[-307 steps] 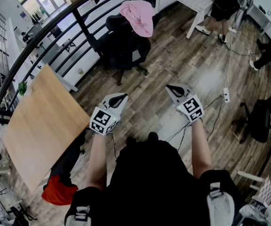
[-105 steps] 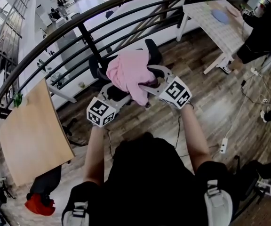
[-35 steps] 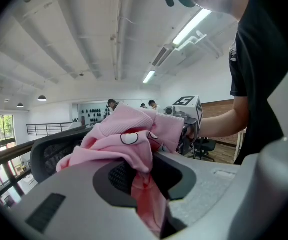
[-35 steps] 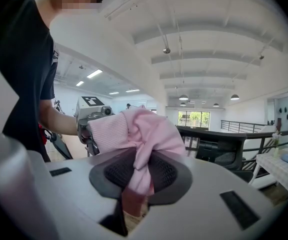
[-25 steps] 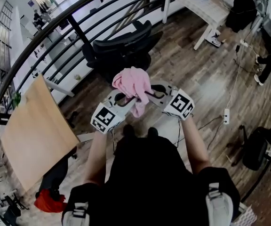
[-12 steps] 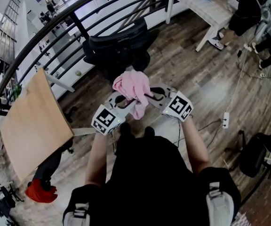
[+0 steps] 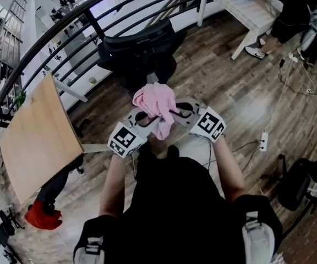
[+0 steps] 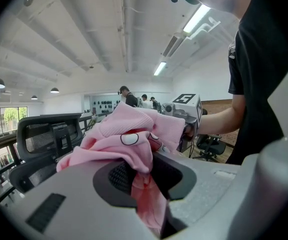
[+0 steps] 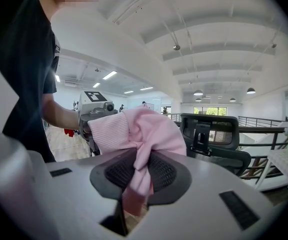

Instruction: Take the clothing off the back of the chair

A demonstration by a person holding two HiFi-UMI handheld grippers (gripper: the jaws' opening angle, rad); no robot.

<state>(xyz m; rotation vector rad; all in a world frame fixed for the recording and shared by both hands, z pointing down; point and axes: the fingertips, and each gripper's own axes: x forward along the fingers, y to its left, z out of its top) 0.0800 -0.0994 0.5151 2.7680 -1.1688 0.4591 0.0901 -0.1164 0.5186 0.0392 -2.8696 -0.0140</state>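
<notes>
The pink clothing point(image 7: 157, 104) hangs bunched in the air between my two grippers, in front of my chest. My left gripper point(image 7: 147, 116) is shut on its left part, with pink cloth point(image 8: 134, 149) pinched between the jaws. Its right part is clamped by my right gripper point(image 7: 172, 113), where the cloth point(image 9: 146, 134) drapes down through the jaws. The black office chair point(image 7: 139, 51) stands apart beyond the clothing, by the railing, with its back bare. It also shows behind the cloth as a chair point(image 8: 49, 134) at the left and a chair point(image 9: 216, 134) at the right.
A dark curved railing point(image 7: 54, 43) runs behind the chair. A wooden tabletop point(image 7: 34, 142) lies at the left, a white table point(image 7: 246, 7) at the upper right with a person point(image 7: 296, 7) beside it. Cables and a power strip point(image 7: 264, 143) cross the wood floor.
Both grippers, holding the pink clothing, have drawn back from the chair toward my body and sunk a little; the chair now sits further off.
</notes>
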